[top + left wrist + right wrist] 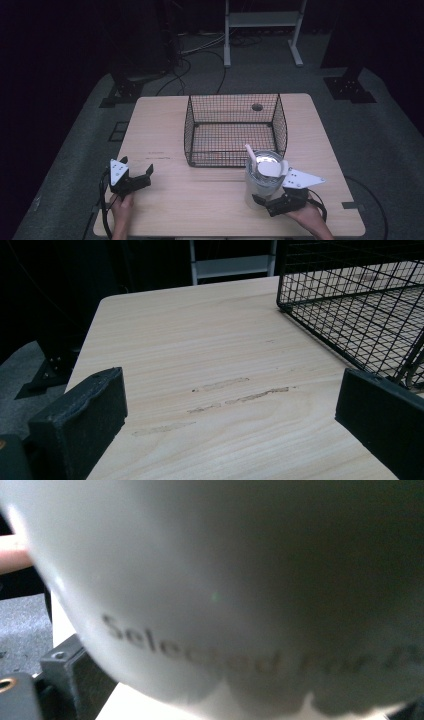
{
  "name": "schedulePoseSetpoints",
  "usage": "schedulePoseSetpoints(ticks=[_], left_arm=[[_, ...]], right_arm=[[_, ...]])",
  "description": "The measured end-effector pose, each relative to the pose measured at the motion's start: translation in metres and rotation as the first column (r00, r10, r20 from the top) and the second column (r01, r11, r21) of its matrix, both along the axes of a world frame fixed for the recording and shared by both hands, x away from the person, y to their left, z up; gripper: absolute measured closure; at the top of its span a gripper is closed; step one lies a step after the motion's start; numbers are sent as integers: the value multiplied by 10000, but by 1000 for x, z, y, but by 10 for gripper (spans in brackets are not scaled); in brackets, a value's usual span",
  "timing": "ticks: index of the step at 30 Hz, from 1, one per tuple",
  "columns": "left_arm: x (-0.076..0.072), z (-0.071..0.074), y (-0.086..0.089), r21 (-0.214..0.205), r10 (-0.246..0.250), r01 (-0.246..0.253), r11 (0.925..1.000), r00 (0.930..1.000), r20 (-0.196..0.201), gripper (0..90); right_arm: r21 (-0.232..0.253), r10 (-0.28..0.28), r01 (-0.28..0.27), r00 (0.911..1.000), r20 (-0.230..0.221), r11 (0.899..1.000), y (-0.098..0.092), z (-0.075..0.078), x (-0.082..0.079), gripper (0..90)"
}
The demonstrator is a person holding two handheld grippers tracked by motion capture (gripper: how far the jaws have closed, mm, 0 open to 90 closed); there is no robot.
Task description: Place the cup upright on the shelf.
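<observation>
right hand-held gripper clamps the white cup; left hand-held gripper gapes wide, empty.

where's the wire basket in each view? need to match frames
High view: the wire basket stands at the centre of the table, toward the far edge, just beyond the white container held in the right gripper.
Left gripper view: top right, its near corner resting on the wood.
Right gripper view: not in it; the white container blocks the frame.
Shared landmark: the light wooden tabletop, which has a sliver at the bottom of the right gripper view.
</observation>
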State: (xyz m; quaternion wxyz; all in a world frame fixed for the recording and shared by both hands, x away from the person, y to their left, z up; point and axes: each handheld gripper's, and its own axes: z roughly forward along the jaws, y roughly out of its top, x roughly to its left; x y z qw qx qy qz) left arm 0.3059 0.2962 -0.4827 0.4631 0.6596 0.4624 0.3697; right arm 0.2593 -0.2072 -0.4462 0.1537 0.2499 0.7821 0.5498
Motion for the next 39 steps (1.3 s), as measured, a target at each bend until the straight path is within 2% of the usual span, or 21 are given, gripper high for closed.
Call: schedulePoseSetpoints(ticks=[6, 29, 39], left_arm=[[0, 0, 0, -5, -5, 5, 10000, 10000, 3, 0], [0, 0, 1, -25, -27, 27, 10000, 10000, 4, 0], [0, 0, 1, -35, -35, 35, 10000, 10000, 5, 0]], right_arm=[[196, -59, 56, 9998, 174, 9998, 1, -1, 1, 45], [80, -220, 215, 9976, 649, 9997, 1, -2, -2, 82], [79, -296, 291, 9972, 691, 9995, 0, -1, -4, 83]])
